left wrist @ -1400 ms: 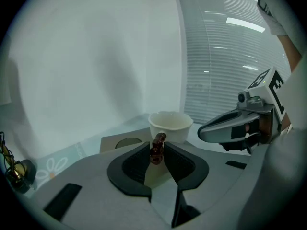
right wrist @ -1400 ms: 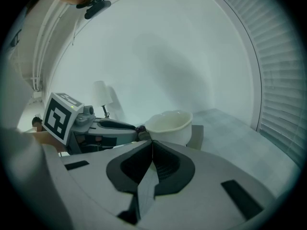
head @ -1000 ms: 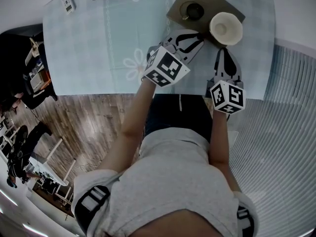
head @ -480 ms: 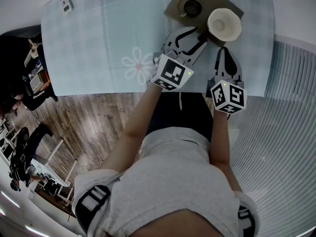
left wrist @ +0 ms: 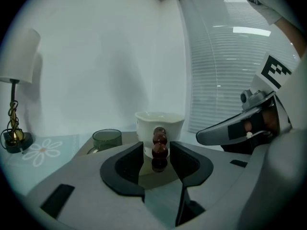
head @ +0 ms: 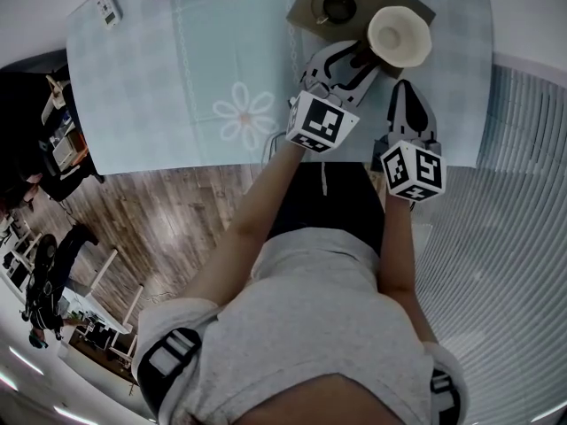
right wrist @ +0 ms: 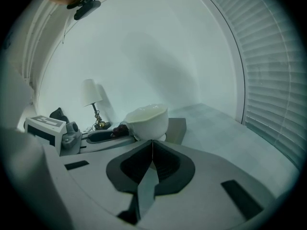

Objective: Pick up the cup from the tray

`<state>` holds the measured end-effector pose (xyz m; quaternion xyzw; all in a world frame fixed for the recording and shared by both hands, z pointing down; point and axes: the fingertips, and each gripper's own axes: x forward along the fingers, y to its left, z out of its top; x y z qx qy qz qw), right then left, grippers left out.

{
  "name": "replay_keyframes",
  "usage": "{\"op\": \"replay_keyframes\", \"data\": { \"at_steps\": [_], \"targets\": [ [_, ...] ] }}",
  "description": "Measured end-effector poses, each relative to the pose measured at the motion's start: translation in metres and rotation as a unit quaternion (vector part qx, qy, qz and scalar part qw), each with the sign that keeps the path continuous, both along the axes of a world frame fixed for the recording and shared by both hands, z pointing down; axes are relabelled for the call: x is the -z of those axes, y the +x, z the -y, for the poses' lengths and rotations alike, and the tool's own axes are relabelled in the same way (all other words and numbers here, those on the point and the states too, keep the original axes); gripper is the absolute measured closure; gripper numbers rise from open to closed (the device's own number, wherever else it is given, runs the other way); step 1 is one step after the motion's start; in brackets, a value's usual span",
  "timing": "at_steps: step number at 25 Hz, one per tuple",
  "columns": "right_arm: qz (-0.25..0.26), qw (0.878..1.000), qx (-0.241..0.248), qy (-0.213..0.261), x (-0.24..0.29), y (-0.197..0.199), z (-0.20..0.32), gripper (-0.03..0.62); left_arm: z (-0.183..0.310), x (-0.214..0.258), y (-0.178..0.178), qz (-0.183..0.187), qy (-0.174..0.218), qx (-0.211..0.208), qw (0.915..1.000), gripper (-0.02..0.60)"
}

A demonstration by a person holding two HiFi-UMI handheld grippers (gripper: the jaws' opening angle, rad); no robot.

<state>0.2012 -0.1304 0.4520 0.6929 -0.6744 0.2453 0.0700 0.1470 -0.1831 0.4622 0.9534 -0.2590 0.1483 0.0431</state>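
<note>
On the desk [head: 177,78], a brown tray [head: 306,20] is seen at the far side. A green glass [left wrist: 107,139] stands on its left part. The white cup [left wrist: 165,122] stands on its right part, near the front edge. The left hand-held gripper [left wrist: 156,153] is pointed at the cup. Its jaws have just been opening and are apart, and the beaded brown handle [left wrist: 159,140] of the cup is seen between them, with no pad pressed on it. The right hand-held gripper [right wrist: 152,147] is found just in front of the cup, apart from it, with its jaws closed together on nothing.
</note>
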Motion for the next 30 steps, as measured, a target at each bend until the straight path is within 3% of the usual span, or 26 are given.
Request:
{"op": "replay_keyframes", "data": {
  "at_steps": [7, 13, 18, 30],
  "targets": [
    [0.014, 1.0, -0.012, -0.001, -0.005, 0.004, -0.002, 0.586, -0.001, 0.002, 0.003, -0.01, 0.017, -0.003, 0.9998, 0.511],
    [0.014, 1.0, -0.014, -0.004, -0.008, 0.007, -0.003, 0.586, 0.0, 0.005, 0.003, -0.004, 0.034, 0.021, 0.9992, 0.528],
    [0.015, 1.0, -0.012, -0.007, -0.01, 0.005, -0.005, 0.586, 0.0, 0.006, 0.0, -0.009, 0.025, 0.035, 0.999, 0.535],
    [0.017, 1.0, -0.017, -0.006, -0.012, 0.008, -0.009, 0.586, -0.004, 0.024, -0.003, -0.032, 0.014, 0.014, 0.9993, 0.543]
  ]
}}
